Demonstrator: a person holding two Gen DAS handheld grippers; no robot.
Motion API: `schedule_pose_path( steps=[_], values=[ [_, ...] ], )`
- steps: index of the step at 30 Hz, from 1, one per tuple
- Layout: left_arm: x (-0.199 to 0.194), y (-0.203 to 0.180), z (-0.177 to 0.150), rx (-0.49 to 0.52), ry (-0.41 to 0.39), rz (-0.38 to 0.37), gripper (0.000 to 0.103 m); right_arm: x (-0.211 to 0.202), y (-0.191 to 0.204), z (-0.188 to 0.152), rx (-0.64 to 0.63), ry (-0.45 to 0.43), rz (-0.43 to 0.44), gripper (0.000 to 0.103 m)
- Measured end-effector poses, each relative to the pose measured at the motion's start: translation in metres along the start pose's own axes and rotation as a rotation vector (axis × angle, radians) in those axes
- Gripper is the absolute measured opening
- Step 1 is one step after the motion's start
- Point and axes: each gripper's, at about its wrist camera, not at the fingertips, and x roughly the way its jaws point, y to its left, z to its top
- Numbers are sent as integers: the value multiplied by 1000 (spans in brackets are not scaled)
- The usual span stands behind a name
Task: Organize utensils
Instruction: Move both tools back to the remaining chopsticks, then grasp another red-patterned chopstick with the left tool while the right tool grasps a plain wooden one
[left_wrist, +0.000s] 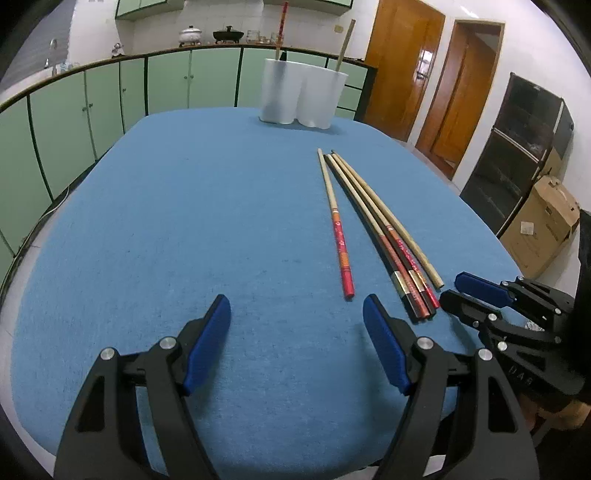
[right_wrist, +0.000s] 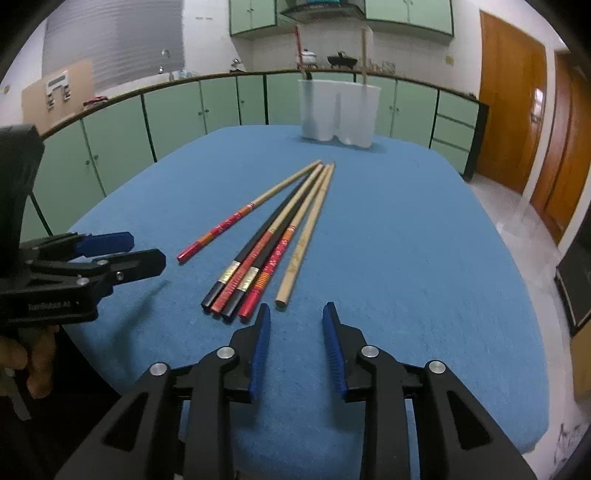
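Several chopsticks lie on the blue table cloth (left_wrist: 184, 221). One red-ended chopstick (left_wrist: 338, 229) (right_wrist: 240, 218) lies apart from a bundle of dark, red and plain bamboo chopsticks (left_wrist: 388, 236) (right_wrist: 266, 254). A white holder (left_wrist: 303, 96) (right_wrist: 340, 110) at the far edge has a red stick and a bamboo stick upright in it. My left gripper (left_wrist: 295, 306) is open and empty, just short of the lone chopstick's near end. My right gripper (right_wrist: 296, 308) is narrowly open and empty, right behind the bundle's near ends. Each gripper shows in the other's view: the right gripper (left_wrist: 458, 291), the left gripper (right_wrist: 144, 247).
Green cabinets (right_wrist: 177, 110) with pots on the counter run behind the table. Wooden doors (left_wrist: 402, 66) stand to the right. A dark shelf (left_wrist: 517, 155) and a cardboard box (left_wrist: 543, 225) sit beside the table's right side. A hand (right_wrist: 22, 365) holds the left gripper.
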Motion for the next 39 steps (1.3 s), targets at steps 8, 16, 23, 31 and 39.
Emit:
schedule_pose_path(
  steps=[8,16,23,31,39],
  values=[
    [2,-5,-6,30,-12,10,73,14,0,8,-18,-32,-13,30],
    [3,-11,-5,46,-14,22,76,18,-28,9,43,-35,-88,7],
    [15,-29,-2,94,-19,57,76,10,-58,1,135,-26,-124,7],
    [24,-43,1,124,-52,120,53,9,-58,-3,129,-33,-121,7],
    [20,-33,1,53,-75,123,6,9,-56,-4,119,-37,-128,7]
  ],
)
